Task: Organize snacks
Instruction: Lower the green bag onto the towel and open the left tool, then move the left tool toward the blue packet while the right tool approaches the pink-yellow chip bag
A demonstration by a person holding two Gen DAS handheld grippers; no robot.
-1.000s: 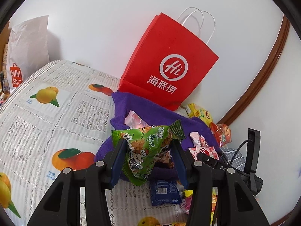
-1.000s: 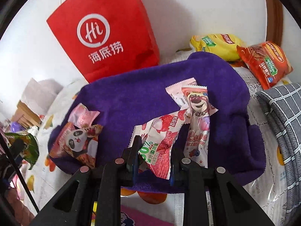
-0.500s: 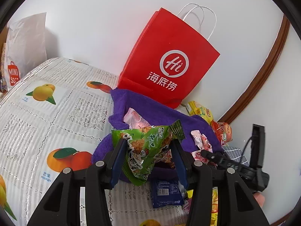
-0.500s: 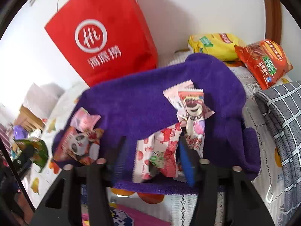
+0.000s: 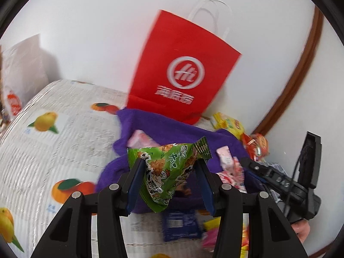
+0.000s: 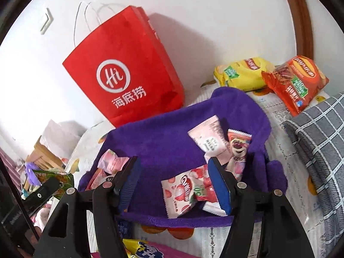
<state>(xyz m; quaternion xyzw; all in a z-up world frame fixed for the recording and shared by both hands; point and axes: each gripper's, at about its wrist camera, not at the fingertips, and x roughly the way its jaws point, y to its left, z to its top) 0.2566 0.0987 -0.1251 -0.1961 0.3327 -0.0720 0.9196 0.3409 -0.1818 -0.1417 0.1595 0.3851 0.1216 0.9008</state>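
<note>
My left gripper (image 5: pixel 169 179) is shut on a green snack packet (image 5: pixel 169 167) and holds it above the near edge of a purple towel (image 5: pixel 172 126). My right gripper (image 6: pixel 174 180) is open and empty above the same purple towel (image 6: pixel 172 137). A red-and-white strawberry packet (image 6: pixel 187 191) lies on the towel between its fingers. A pink packet (image 6: pixel 209 139), a bear-print packet (image 6: pixel 237 148) and a pink candy (image 6: pixel 111 162) also lie on the towel.
A red paper bag (image 6: pixel 126 73) stands against the white wall behind the towel. Yellow (image 6: pixel 243 73) and orange (image 6: pixel 294 81) chip bags lie at the back right. A grey checked cloth (image 6: pixel 316 146) is on the right. A blue packet (image 5: pixel 180 223) lies below the left gripper.
My right gripper has opened and let go of the strawberry packet, which now lies on the towel. My left gripper, still holding the green packet, has moved closer to the towel.
</note>
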